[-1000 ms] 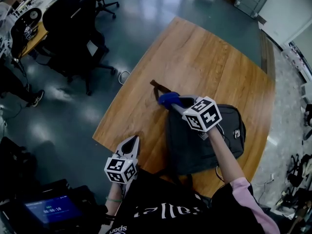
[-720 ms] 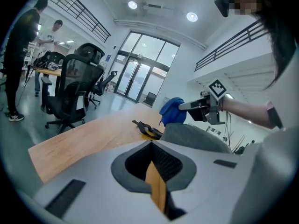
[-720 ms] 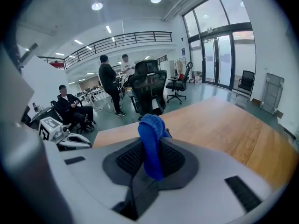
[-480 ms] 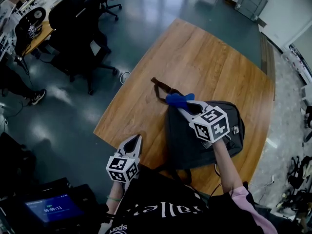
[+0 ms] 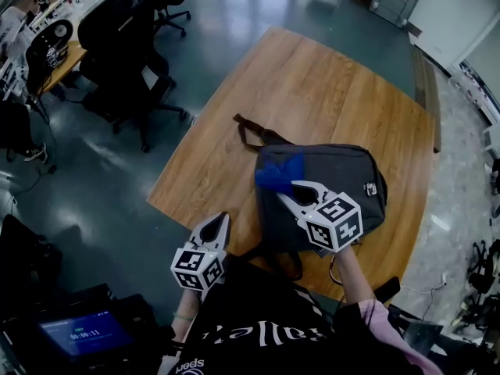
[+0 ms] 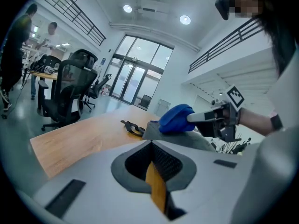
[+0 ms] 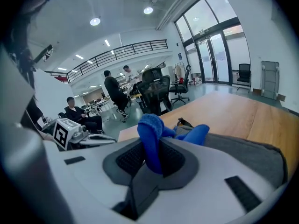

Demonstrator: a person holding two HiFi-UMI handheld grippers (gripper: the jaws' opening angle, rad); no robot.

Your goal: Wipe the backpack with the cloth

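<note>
A dark grey backpack point(image 5: 344, 182) lies flat on the wooden table point(image 5: 312, 92), its strap point(image 5: 250, 131) trailing off the far left corner. My right gripper point(image 5: 286, 191) is shut on a blue cloth point(image 5: 277, 173) that rests on the backpack's left part. In the right gripper view the cloth point(image 7: 150, 134) is pinched between the jaws above the backpack point(image 7: 252, 153). My left gripper point(image 5: 218, 223) hovers shut and empty over the table's near edge, left of the backpack. The left gripper view shows the cloth point(image 6: 176, 119), the backpack point(image 6: 182, 138) and the strap point(image 6: 132, 127).
Black office chairs point(image 5: 125, 61) and a desk point(image 5: 55, 53) stand on the floor beyond the table's left edge. A small screen point(image 5: 74, 336) sits at the lower left. People point(image 7: 114, 94) are near desks in the background of the right gripper view.
My right gripper has drawn the cloth from the backpack's far left corner back toward me over its surface. The left gripper has stayed in place.
</note>
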